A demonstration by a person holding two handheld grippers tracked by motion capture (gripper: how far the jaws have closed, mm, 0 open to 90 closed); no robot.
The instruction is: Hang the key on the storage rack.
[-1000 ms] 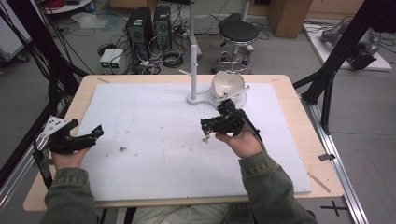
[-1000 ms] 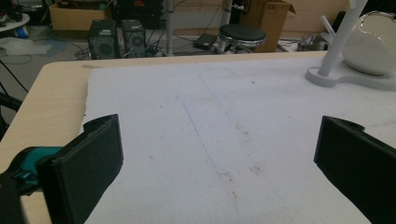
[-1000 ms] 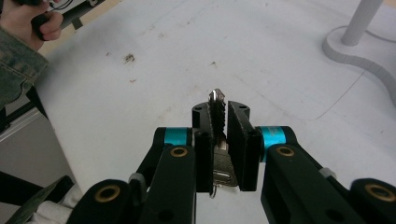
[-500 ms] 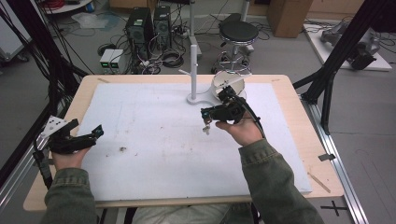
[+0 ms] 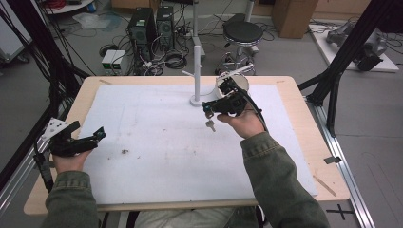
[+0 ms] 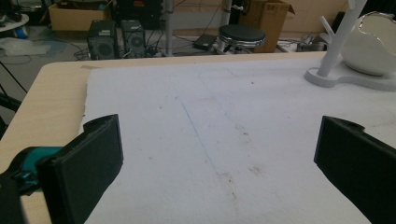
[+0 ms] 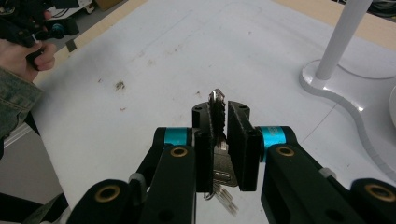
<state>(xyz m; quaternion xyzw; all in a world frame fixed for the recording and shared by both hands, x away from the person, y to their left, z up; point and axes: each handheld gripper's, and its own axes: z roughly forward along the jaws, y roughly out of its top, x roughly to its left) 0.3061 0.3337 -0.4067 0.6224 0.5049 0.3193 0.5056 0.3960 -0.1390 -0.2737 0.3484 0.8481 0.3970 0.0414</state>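
1. A bunch of keys (image 7: 218,140) sits pinched between the pads of the right tool (image 7: 219,122), one metal key standing on edge in the narrow gap, its tip poking out past the pad ends and pointing away from the hand; its long axis runs along the jaws.
2. In the right gripper view, the rest of the bunch, a ring and further keys, hangs loose beneath the jaws.
3. In the high view, a key dangles below the right tool (image 5: 209,108), long axis roughly vertical, clear of the white mat (image 5: 157,142) under it.
4. The right tool is pressed together on the keys and points toward the left side of the desk (image 5: 304,142), held above the mat just in front of a white stand (image 5: 196,71).
5. The stand's upright post rises from a flat white base (image 7: 336,88); a white bowl-shaped holder (image 5: 233,81) sits beside the post, just behind the right hand (image 5: 244,124).
6. The left tool (image 5: 92,137) rests low at the desk's left edge, well apart from the keys, its jaws spread wide with nothing but bare mat between them in the left gripper view.
7. Small brown stains (image 5: 125,152) mark the mat between the two hands.
8. Beyond the desk stand a round stool (image 5: 242,33) and computer cases (image 5: 152,26) on the floor.
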